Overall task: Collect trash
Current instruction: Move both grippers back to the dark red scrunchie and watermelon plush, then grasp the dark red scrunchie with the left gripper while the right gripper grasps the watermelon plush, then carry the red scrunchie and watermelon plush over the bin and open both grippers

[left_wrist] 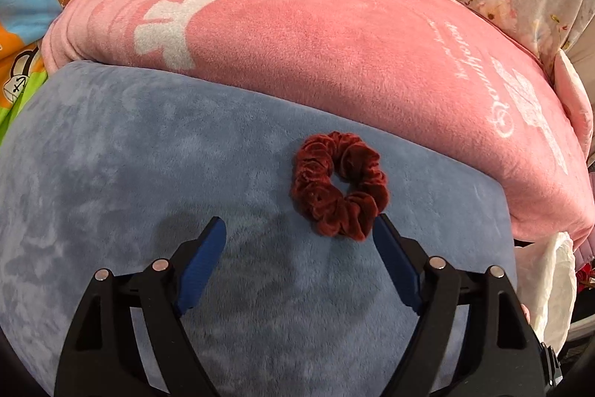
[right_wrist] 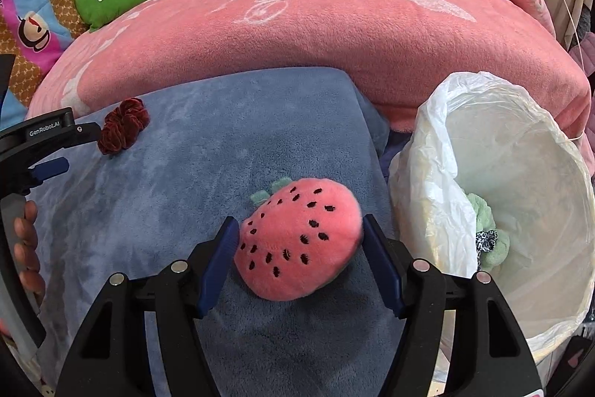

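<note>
Right wrist view: right gripper (right_wrist: 299,240) straddles the plush strawberry (right_wrist: 299,239), jaws apart, lined bin (right_wrist: 438,181) at three o'clock for dropping. Left gripper (left_wrist: 299,240), jaws apart and empty, nears the red scrunchie (left_wrist: 340,185).

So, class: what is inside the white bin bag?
Inside the white bin bag: a pale green plush item and a black-and-white patterned scrunchie. The bag's near wall hides anything lower down.
</note>
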